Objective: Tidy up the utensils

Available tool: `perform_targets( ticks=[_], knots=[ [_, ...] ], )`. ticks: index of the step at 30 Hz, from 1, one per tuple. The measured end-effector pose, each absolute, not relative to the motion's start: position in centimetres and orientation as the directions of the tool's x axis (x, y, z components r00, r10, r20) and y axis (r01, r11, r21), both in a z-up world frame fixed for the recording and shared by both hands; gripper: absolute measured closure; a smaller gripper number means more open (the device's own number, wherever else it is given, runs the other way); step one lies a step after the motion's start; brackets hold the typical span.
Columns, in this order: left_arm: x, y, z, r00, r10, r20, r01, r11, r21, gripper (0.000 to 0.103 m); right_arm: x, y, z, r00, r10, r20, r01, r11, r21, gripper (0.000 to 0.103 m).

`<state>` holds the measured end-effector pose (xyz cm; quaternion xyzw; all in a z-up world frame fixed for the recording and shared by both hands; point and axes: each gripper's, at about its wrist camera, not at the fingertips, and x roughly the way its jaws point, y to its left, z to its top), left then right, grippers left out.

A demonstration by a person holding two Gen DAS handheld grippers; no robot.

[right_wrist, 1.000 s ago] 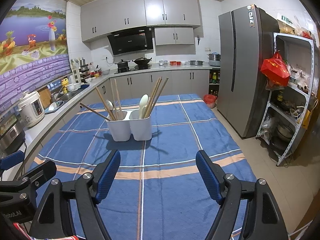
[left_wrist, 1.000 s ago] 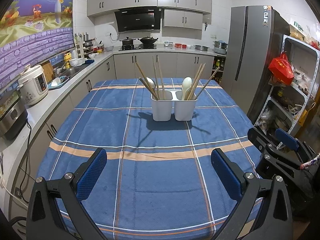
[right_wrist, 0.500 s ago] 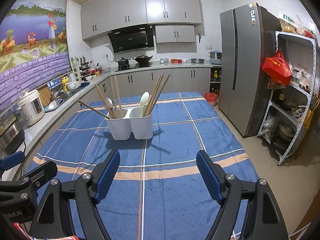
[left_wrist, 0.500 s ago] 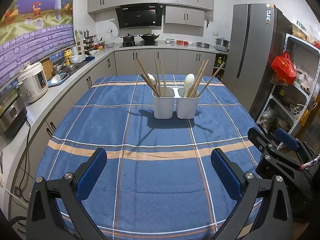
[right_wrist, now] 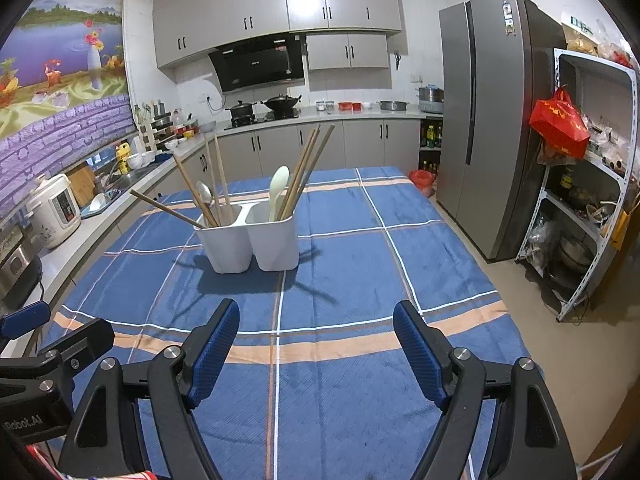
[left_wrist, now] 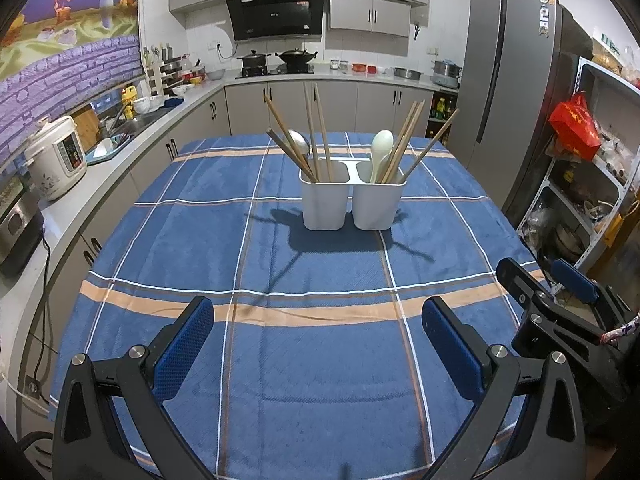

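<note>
A white two-compartment utensil holder (left_wrist: 352, 200) (right_wrist: 252, 240) stands in the middle of the blue plaid tablecloth (left_wrist: 312, 320). Its left compartment holds wooden chopsticks (left_wrist: 314, 136) and a metal spoon (left_wrist: 299, 142). Its right compartment holds a white spoon (left_wrist: 380, 148) and more chopsticks (left_wrist: 404, 140). My left gripper (left_wrist: 316, 320) hovers open over the near half of the table, nothing between its blue pads. My right gripper (right_wrist: 316, 324) is also open and empty, a little short of the holder. The right gripper (left_wrist: 560, 292) also shows at the right edge of the left wrist view.
A grey counter (left_wrist: 72, 200) with a rice cooker (left_wrist: 56, 156) and sink runs along the left. A tall grey fridge (right_wrist: 488, 120) and a metal shelf rack (right_wrist: 592, 184) with a red bag (right_wrist: 560, 124) stand on the right, beyond a strip of floor.
Both grippers have moved forward and slightly down toward the utensil holder, which now looks larger in both views. Their jaws remain wide apart and empty.
</note>
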<state>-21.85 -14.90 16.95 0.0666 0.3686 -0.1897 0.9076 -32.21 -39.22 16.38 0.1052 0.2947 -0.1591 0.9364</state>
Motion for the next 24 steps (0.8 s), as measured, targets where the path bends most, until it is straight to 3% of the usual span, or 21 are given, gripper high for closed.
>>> perform_targets(
  ticks=[24],
  knots=[
    [-13.1,-16.9,10.6,0.534,-0.217,-0.817,0.335,0.942,-0.031,0.0,-24.6,-41.0,11.4,0.684,-0.196,-0.703,0.352,0.932,0.083,0.02]
  ],
)
